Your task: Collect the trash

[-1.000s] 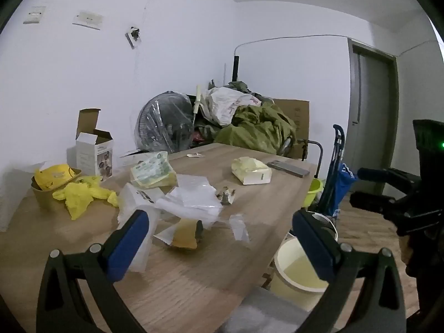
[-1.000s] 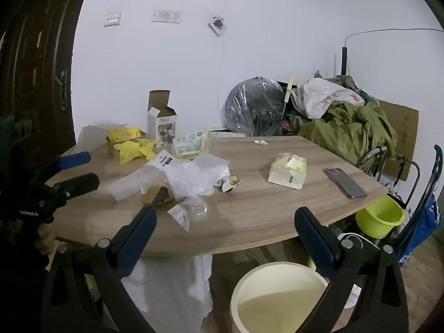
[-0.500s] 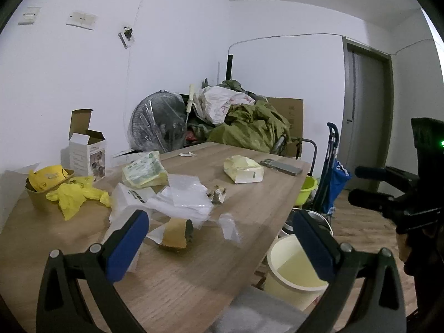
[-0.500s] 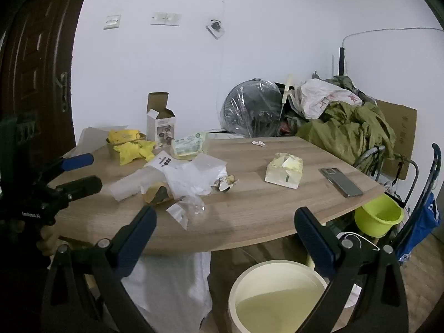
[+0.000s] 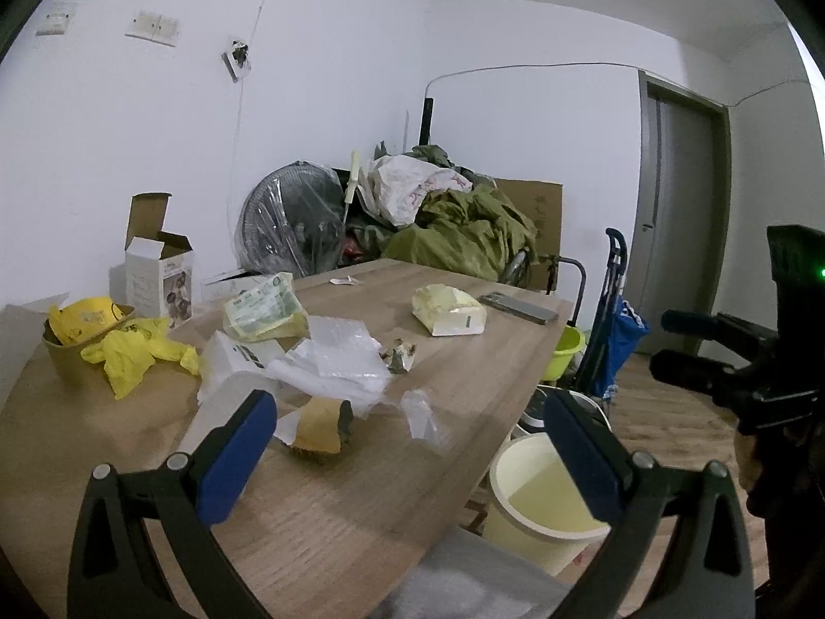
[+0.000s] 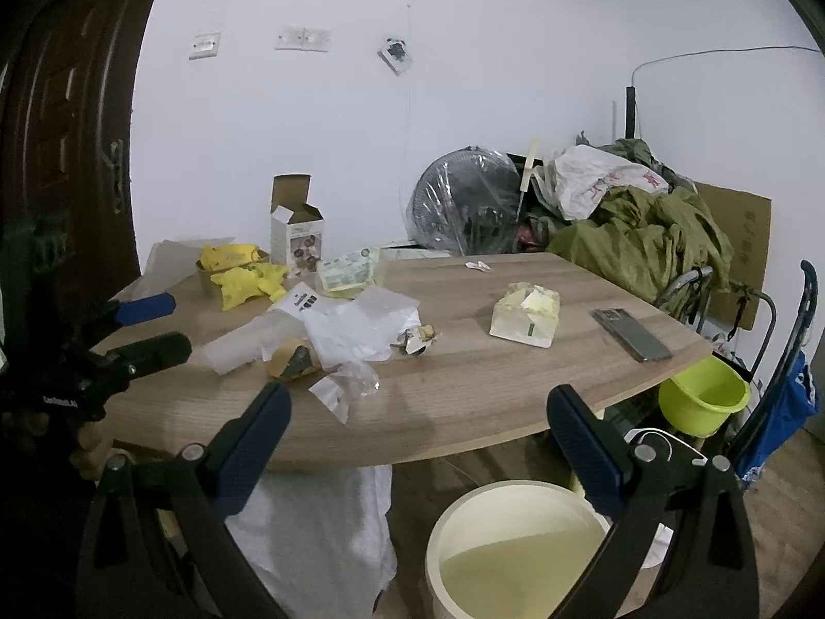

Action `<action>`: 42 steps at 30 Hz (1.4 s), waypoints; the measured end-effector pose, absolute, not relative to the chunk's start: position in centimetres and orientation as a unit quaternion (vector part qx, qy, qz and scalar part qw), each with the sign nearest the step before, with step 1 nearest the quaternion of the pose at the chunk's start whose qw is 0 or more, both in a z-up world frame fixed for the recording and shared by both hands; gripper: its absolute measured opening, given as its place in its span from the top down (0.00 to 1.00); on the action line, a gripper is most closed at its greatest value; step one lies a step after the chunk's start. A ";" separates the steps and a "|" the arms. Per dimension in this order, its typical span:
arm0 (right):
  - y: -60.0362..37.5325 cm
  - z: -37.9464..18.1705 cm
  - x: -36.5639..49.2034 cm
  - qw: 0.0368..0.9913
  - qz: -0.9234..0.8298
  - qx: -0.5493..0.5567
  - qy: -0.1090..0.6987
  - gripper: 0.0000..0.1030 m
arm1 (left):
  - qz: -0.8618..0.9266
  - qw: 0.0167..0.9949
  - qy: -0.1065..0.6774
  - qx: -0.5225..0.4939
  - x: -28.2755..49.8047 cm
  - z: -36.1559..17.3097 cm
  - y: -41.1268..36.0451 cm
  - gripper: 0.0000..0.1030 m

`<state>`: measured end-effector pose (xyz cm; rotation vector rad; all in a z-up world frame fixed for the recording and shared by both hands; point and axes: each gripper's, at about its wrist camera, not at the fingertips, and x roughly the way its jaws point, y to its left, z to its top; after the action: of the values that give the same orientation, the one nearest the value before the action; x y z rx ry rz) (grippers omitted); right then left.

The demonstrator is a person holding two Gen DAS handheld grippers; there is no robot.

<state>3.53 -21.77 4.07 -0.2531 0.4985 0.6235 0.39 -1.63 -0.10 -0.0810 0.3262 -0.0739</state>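
A cluttered wooden counter (image 6: 464,392) is seen, where the trash (image 6: 356,330) is strewn. The cream bucket (image 6: 515,541) is set below its edge, presumably for dropping. Left gripper (image 5: 407,443) and right gripper (image 6: 417,438) are held wide open, empty.

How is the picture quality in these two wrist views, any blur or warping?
Left wrist view: dim, bluish light, strong fisheye bending, the small clear plastic scrap smeared. Right wrist view: same curvature, dark corners, the wooden table fairly sharp, the pale yellow bucket soft.
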 end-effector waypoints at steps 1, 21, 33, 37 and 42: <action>-21.9 4.1 3.5 0.914 0.303 -0.122 0.242 0.04 | -0.037 0.985 0.162 -0.040 0.4 -0.1 -1.6 0.00; -22.3 4.2 3.3 0.916 0.300 -0.120 0.239 0.04 | -0.037 0.985 0.164 -0.035 0.4 -0.3 -2.0 0.00; -22.4 4.3 3.4 0.918 0.296 -0.117 0.237 0.04 | -0.035 0.986 0.160 -0.031 0.1 -0.3 -2.2 0.00; -22.4 4.2 3.4 0.918 0.296 -0.118 0.237 0.04 | -0.033 0.986 0.162 -0.031 0.1 -0.3 -2.2 0.00; -22.3 4.2 3.3 0.917 0.299 -0.121 0.236 0.04 | -0.036 0.985 0.164 -0.031 0.1 -0.3 -2.2 0.00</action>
<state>3.30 -22.25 4.25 -0.2488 0.4851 0.6160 0.06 -2.17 -0.25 -0.0625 0.3293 -0.0715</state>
